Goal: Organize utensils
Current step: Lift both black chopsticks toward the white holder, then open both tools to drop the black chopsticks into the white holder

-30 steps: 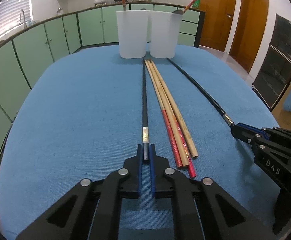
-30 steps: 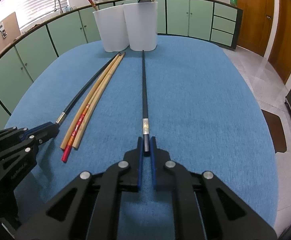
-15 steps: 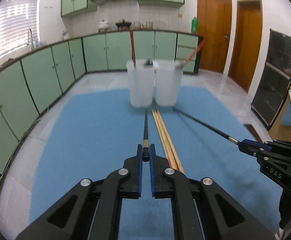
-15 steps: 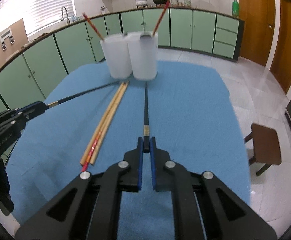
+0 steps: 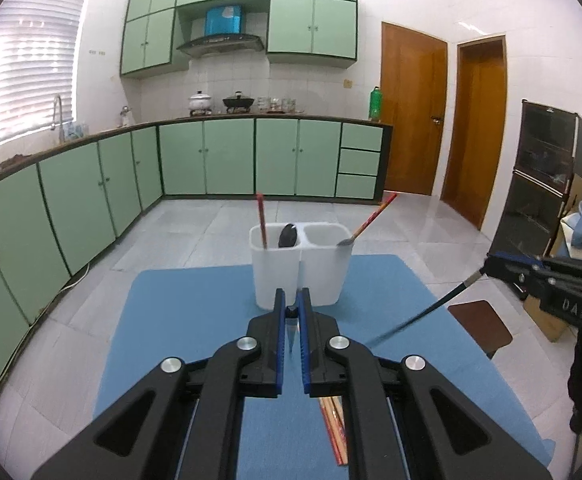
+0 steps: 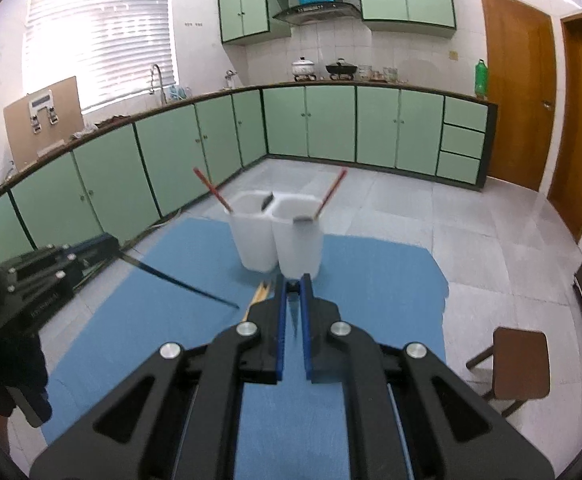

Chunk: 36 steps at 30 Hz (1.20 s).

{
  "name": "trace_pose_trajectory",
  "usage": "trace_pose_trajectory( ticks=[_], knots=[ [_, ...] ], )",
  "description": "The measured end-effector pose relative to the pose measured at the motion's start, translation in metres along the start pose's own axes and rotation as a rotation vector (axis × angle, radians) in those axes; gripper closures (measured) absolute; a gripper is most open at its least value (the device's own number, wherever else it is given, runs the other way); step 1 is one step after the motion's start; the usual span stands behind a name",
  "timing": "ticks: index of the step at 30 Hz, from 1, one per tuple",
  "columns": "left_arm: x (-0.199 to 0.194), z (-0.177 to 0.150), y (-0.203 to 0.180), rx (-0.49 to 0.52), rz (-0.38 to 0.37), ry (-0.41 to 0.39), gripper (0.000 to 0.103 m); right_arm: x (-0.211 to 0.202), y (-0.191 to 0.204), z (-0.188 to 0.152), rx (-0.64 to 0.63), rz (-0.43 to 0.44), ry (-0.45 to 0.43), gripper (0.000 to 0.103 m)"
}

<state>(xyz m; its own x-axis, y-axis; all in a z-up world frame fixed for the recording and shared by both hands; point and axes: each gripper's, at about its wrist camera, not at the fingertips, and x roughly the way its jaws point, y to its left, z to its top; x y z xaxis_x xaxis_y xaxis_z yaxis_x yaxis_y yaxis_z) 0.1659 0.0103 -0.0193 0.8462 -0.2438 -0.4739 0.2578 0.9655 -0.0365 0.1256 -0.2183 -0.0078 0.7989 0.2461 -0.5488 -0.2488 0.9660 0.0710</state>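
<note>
Looking through the left wrist view: two translucent white plastic tubs [image 5: 297,270] standing side by side, touching, at far end of blue cloth-covered table [image 5: 179,320]. Left tub holding an upright red chopstick [image 5: 262,220] and a dark rounded utensil head [image 5: 288,236]; right tub holding a slanted red-handled utensil [image 5: 371,216] leaning over its rim. Left gripper [image 5: 291,314] clamped shut on the butt of a black chopstick [image 5: 291,334], pinched near the fingertips, shaft seen end-on and hanging below the jaws, raised off the cloth. Bundle of tan and red chopsticks [image 5: 335,428] lying on cloth beneath the gripper body. Right gripper [image 5: 491,262] visible at right, nipped on a second black chopstick [image 5: 419,316] slanting down toward the table.

Turning to the right wrist view: same tubs [image 6: 279,240], contents as noted. Right gripper [image 6: 292,288] closed on its black chopstick [image 6: 293,312], held at the tips, clear of the cloth. Tan chopstick ends [image 6: 260,294] showing just left of the fingers. Left gripper [image 6: 107,242] at left, its chopstick [image 6: 183,286] angling down toward the table.
</note>
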Motion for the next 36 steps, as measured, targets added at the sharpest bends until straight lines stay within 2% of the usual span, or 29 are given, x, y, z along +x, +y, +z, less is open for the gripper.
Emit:
trace_pose_trajectory(
  ticks=[5,13,19,23,29,33,36],
  knots=[
    [0.006,0.012,-0.001,0.009,-0.019,-0.004,0.097,0.000,-0.001,0.023,-0.028,0.006,-0.012,0.097],
    [0.007,0.029,-0.003,0.008,-0.043,-0.040,0.097,0.001,-0.010,0.057,-0.004,0.076,-0.037,0.097],
    [0.006,0.063,0.000,0.006,-0.069,-0.103,0.097,-0.006,-0.015,0.097,0.001,0.105,-0.117,0.097],
    [0.005,0.096,-0.001,0.013,-0.081,-0.173,0.097,-0.007,-0.020,0.133,0.016,0.128,-0.176,0.097],
    [0.016,0.153,-0.001,0.023,-0.067,-0.283,0.097,0.009,-0.035,0.181,0.034,0.097,-0.250,0.097],
    [0.046,0.181,0.004,0.015,-0.033,-0.307,0.097,0.037,-0.045,0.197,0.033,0.048,-0.270,0.097],
    [0.076,0.187,0.006,0.029,0.012,-0.305,0.097,0.062,-0.050,0.197,0.033,0.033,-0.268,0.097]
  ],
)
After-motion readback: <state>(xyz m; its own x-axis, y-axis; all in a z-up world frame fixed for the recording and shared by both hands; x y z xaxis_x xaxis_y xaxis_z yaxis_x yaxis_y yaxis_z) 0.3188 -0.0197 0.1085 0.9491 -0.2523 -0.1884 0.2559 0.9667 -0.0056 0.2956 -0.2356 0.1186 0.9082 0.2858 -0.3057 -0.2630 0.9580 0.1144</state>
